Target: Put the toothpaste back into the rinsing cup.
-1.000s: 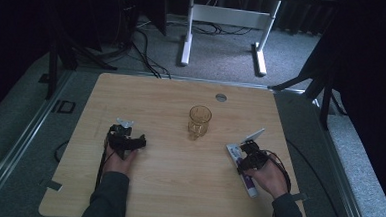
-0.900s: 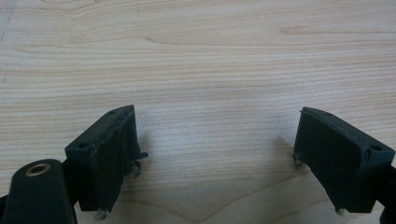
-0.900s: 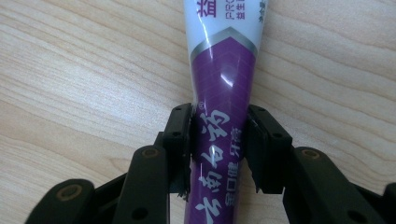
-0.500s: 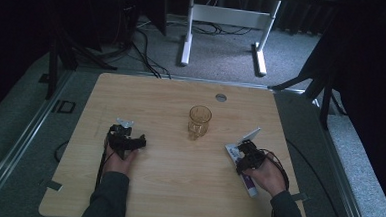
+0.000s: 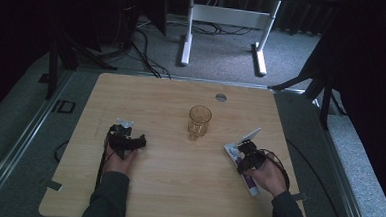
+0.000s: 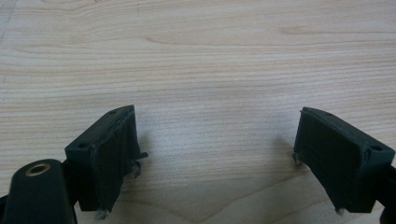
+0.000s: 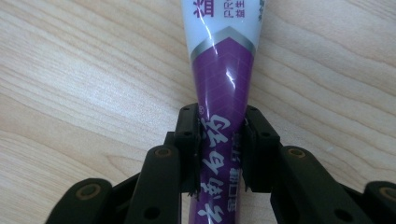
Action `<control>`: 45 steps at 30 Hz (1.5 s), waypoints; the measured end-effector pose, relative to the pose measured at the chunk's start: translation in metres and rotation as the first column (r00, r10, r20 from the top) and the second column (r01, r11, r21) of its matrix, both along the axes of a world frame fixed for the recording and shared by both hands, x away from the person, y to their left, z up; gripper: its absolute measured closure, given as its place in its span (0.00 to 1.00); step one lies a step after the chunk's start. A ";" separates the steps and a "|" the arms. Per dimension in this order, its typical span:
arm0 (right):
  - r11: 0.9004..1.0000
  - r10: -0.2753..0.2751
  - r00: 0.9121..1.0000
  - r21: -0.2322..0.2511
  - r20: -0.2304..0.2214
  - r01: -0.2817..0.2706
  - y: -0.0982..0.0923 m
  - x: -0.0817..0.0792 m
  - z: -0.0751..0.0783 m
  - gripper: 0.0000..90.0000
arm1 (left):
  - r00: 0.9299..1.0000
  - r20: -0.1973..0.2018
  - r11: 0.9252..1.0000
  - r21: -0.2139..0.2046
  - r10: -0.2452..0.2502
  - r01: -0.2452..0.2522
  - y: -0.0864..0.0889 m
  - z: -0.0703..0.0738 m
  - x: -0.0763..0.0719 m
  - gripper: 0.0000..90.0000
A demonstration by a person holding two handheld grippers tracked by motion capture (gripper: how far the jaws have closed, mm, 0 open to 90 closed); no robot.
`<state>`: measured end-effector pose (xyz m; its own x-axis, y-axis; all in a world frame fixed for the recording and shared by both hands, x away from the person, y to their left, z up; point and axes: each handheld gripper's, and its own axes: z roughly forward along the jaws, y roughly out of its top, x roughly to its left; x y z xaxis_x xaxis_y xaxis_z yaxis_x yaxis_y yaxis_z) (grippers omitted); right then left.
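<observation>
A purple and white toothpaste tube [image 7: 224, 56] lies flat on the wooden table [image 5: 167, 187] at the right. My right gripper [image 7: 220, 135] is shut on the tube's purple part, both pads pressing its sides; the jaws have just been closing onto it. In the high view the right gripper [image 5: 246, 159] sits over the tube [image 5: 250, 185], whose white end points away from me. My left gripper [image 5: 124, 137] rests at the table's left. Its jaws stand wide open over bare wood [image 6: 217, 140], with nothing between them.
An amber drinking glass [image 5: 199, 121] stands upright mid-table, between the two grippers and a little farther off. A round cable hole [image 5: 221, 97] sits near the far edge. Beyond the table stand a white desk frame [image 5: 187, 33] and loose floor cables.
</observation>
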<state>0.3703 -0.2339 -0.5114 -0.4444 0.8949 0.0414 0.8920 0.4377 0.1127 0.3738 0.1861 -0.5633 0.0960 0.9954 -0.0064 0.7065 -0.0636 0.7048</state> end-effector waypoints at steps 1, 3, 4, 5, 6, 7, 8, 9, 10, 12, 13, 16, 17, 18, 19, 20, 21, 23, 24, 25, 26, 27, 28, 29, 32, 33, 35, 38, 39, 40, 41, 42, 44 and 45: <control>1.000 -0.008 1.000 0.016 0.005 0.008 -0.002 0.000 0.000 0.79 | 1.000 0.000 1.000 0.000 0.000 0.000 0.000 0.000 0.000 0.15; 0.999 -0.011 1.000 0.035 0.012 0.010 -0.005 0.000 0.002 0.80 | 1.000 0.000 1.000 0.000 0.000 0.000 0.000 0.000 0.000 0.15; 0.999 -0.012 1.000 0.043 0.025 0.011 -0.006 0.000 0.004 0.80 | 1.000 0.000 1.000 0.000 0.000 0.000 0.000 0.000 0.000 0.15; 0.999 -0.010 0.999 0.053 0.035 0.008 -0.007 -0.001 0.006 0.80 | 1.000 0.000 1.000 0.000 -0.001 0.001 0.000 0.000 0.000 0.15; 0.998 -0.012 0.999 0.063 0.043 0.009 -0.008 -0.001 0.008 0.80 | 1.000 0.000 1.000 0.000 0.000 0.000 0.000 0.000 0.000 0.15; 0.997 -0.012 0.998 0.072 0.057 0.008 -0.009 -0.001 0.011 0.80 | 1.000 0.000 1.000 0.000 -0.001 0.001 0.000 0.000 0.000 0.15; 0.997 -0.014 0.997 0.082 0.071 0.009 -0.009 -0.001 0.013 0.80 | 1.000 0.000 1.000 0.000 0.000 0.000 0.000 0.000 0.000 0.15; 0.996 -0.019 0.996 0.094 0.087 0.011 -0.010 -0.001 0.016 0.80 | 1.000 0.000 1.000 0.000 0.000 0.000 0.000 0.000 0.000 0.15; 0.994 -0.027 0.994 0.104 0.105 0.016 -0.011 -0.001 0.019 0.80 | 1.000 0.000 1.000 0.000 0.000 0.000 0.000 0.000 0.000 0.15; 0.992 -0.048 0.989 0.125 0.142 0.030 -0.014 -0.001 0.024 0.80 | 1.000 0.000 1.000 0.000 0.000 0.000 0.000 0.000 0.000 0.15; 0.990 -0.052 0.986 0.136 0.158 0.030 -0.015 -0.001 0.026 0.80 | 1.000 0.000 1.000 0.000 0.000 0.000 0.000 0.000 0.000 0.15; 0.985 -0.075 0.978 0.168 0.194 0.042 -0.018 0.000 0.033 0.80 | 1.000 0.000 1.000 0.000 -0.001 0.001 0.000 0.000 0.000 0.15; 0.984 -0.079 0.975 0.175 0.206 0.043 -0.019 0.000 0.035 0.80 | 1.000 0.000 1.000 0.000 -0.001 0.001 0.000 0.000 0.000 0.15; 0.982 -0.086 0.973 0.183 0.216 0.047 -0.019 0.000 0.038 0.80 | 1.000 0.000 1.000 0.000 -0.001 0.001 0.000 0.000 0.000 0.15; 0.980 -0.089 0.970 0.192 0.225 0.045 -0.020 0.001 0.040 0.80 | 1.000 0.000 1.000 0.000 -0.001 0.001 0.000 0.000 0.000 0.15; 0.980 -0.089 0.970 0.192 0.225 0.045 -0.020 0.001 0.040 0.80 | 1.000 0.000 1.000 0.000 -0.001 0.001 0.000 0.000 0.000 0.15; 0.978 -0.093 0.969 0.202 0.229 0.046 -0.020 0.001 0.042 0.80 | 1.000 0.000 1.000 0.000 -0.001 0.001 0.000 0.000 0.000 0.15; 0.978 -0.091 0.964 0.205 0.251 0.039 -0.021 0.001 0.045 0.80 | 1.000 0.000 1.000 0.000 -0.001 0.001 0.000 0.000 0.000 0.15; 0.978 -0.091 0.961 0.203 0.262 0.037 -0.021 0.001 0.046 0.80 | 1.000 0.000 1.000 -0.001 0.000 0.000 0.000 0.000 0.000 0.15; 0.978 -0.093 0.958 0.203 0.271 0.037 -0.021 0.001 0.047 0.80 | 1.000 0.000 1.000 -0.001 -0.001 0.001 0.000 0.000 0.000 0.15; 0.978 -0.093 0.958 0.203 0.271 0.037 -0.021 0.001 0.047 0.80 | 1.000 0.000 1.000 -0.001 -0.001 0.001 0.000 0.000 0.000 0.15; 0.977 -0.098 0.956 0.207 0.277 0.040 -0.021 0.001 0.047 0.80 | 1.000 0.000 1.000 0.000 -0.001 0.001 0.000 0.000 0.000 0.15; 0.975 -0.100 0.953 0.218 0.287 0.037 -0.022 0.001 0.049 0.80 | 1.000 0.000 1.000 0.000 -0.001 0.001 0.000 0.000 0.000 0.15; 0.975 -0.098 0.952 0.221 0.289 0.033 -0.023 0.002 0.049 0.80 | 1.000 0.000 1.000 0.000 -0.001 0.001 0.000 0.000 0.000 0.15; 0.972 -0.105 0.948 0.231 0.301 0.034 -0.024 0.002 0.051 0.80 | 1.000 0.000 1.000 0.000 -0.001 0.001 0.000 0.000 0.000 0.15; 0.971 -0.110 0.945 0.237 0.308 0.036 -0.025 0.003 0.052 0.80 | 1.000 0.000 1.000 -0.001 0.000 0.000 0.000 0.000 0.000 0.15; 0.967 -0.121 0.940 0.253 0.319 0.039 -0.027 0.004 0.054 0.80 | 1.000 0.000 1.000 -0.001 0.000 0.000 0.000 0.000 0.000 0.15; 0.962 -0.130 0.932 0.271 0.339 0.036 -0.029 0.005 0.058 0.80 | 1.000 0.000 1.000 0.000 -0.001 0.001 0.000 0.000 0.000 0.15; 0.960 -0.134 0.929 0.277 0.345 0.036 -0.030 0.005 0.059 0.80 | 1.000 0.000 1.000 0.000 -0.001 0.001 0.000 0.000 0.000 0.15; 0.959 -0.137 0.926 0.283 0.351 0.035 -0.030 0.005 0.060 0.80 | 1.000 0.000 1.000 0.000 -0.001 0.001 0.000 0.000 0.000 0.15; 0.957 -0.140 0.923 0.288 0.358 0.033 -0.030 0.005 0.061 0.80 | 1.000 0.000 1.000 0.000 -0.001 0.001 0.000 0.000 0.000 0.15; 0.955 -0.143 0.920 0.295 0.366 0.032 -0.031 0.005 0.062 0.80 | 1.000 0.000 1.000 0.000 -0.001 0.001 0.000 0.000 0.000 0.15; 0.951 -0.151 0.912 0.307 0.382 0.029 -0.031 0.005 0.064 0.80 | 1.000 0.000 1.000 0.000 -0.001 0.001 0.000 0.000 0.000 0.15; 0.950 -0.156 0.909 0.312 0.387 0.030 -0.031 0.005 0.065 0.80 | 1.000 0.000 1.000 0.000 -0.001 0.001 0.000 0.000 0.000 0.15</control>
<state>0.3750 -0.2650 -0.4462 -0.3944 0.9077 0.1431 0.7770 0.2463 0.5793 0.3738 0.1861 -0.5633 0.0966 0.9953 -0.0067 0.7065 -0.0639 0.7048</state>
